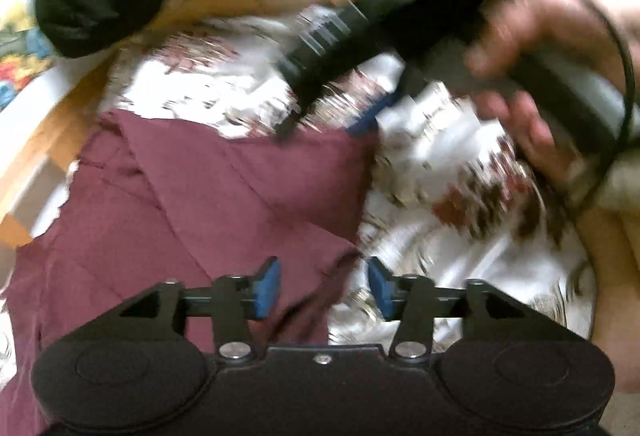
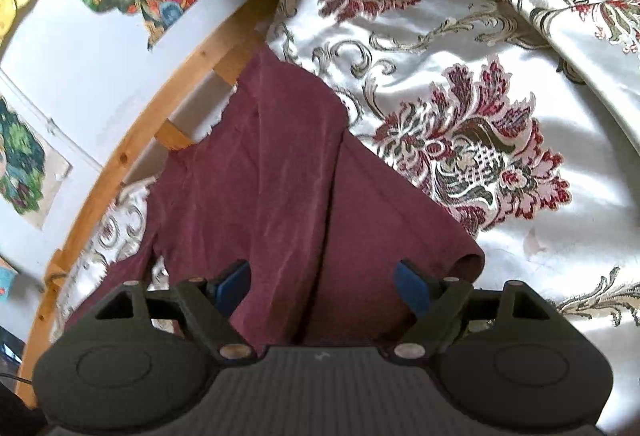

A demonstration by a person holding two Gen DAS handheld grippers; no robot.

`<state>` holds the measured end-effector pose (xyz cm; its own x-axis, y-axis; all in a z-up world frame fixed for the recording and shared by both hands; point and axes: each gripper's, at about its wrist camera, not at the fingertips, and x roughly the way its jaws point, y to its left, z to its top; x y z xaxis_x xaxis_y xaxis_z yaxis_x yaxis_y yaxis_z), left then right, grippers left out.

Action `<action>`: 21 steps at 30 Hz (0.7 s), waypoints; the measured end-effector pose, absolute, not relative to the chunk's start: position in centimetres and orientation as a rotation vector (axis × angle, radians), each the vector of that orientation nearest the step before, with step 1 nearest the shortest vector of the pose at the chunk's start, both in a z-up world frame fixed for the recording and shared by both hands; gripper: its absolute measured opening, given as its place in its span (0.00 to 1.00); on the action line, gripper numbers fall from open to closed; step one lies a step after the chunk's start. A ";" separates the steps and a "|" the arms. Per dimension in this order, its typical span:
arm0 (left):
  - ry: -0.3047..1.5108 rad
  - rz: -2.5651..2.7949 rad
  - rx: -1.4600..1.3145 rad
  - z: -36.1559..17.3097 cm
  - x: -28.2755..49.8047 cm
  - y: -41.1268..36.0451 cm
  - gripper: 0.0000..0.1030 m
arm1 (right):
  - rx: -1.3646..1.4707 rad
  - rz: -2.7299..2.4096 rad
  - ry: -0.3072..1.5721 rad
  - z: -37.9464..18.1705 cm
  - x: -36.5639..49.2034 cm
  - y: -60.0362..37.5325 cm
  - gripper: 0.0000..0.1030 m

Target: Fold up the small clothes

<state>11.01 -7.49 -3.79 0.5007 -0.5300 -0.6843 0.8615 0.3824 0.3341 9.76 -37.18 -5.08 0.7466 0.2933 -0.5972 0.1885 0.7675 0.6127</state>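
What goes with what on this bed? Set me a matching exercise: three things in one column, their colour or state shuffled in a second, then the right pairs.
Things:
1. garment
2. bedspread
3. left gripper

Colour or state:
A. shiny white with red floral patterns
B. jaws apart, nothing pinched
C. plain maroon, lying creased

Pairs: 1-C, 2-A, 3-B

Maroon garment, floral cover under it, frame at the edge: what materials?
Maroon garment: matte, soft knit, probably cotton jersey; fine wrinkles, no sheen.
Floral cover: glossy satin-like brocade; bright highlights, woven red flowers.
Frame: light wood, likely pine; visible knots, smooth finish.
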 end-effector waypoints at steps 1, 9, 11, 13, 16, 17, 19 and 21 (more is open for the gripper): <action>0.501 -0.917 0.696 -3.1 11.2 -7.0 0.72 | 0.692 0.060 0.752 -5.2 9.8 -36.9 0.82; 0.475 -0.696 0.411 0.3 14.8 -2.9 0.99 | 0.368 0.124 0.800 -5.4 10.4 -31.9 0.91; 0.490 -0.611 0.352 0.8 15.9 -1.8 0.99 | 0.277 0.163 0.829 -5.7 10.3 -30.3 0.95; 0.512 -0.529 0.291 1.3 16.9 -0.5 0.99 | 0.181 0.181 0.859 -6.2 10.3 -28.6 0.97; 0.533 -0.408 0.216 2.7 18.1 1.8 0.99 | 0.079 0.176 0.885 -6.8 10.2 -26.8 0.99; 0.537 -0.361 0.188 3.3 18.4 2.9 0.99 | 0.070 0.176 0.881 -6.8 10.1 -26.6 0.99; 0.565 -0.261 0.133 4.5 19.2 5.6 0.99 | 0.074 0.166 0.875 -6.5 9.8 -26.5 1.00; 0.607 -0.171 0.097 5.4 20.1 8.6 0.99 | 0.110 0.167 0.862 -6.0 9.5 -26.7 1.00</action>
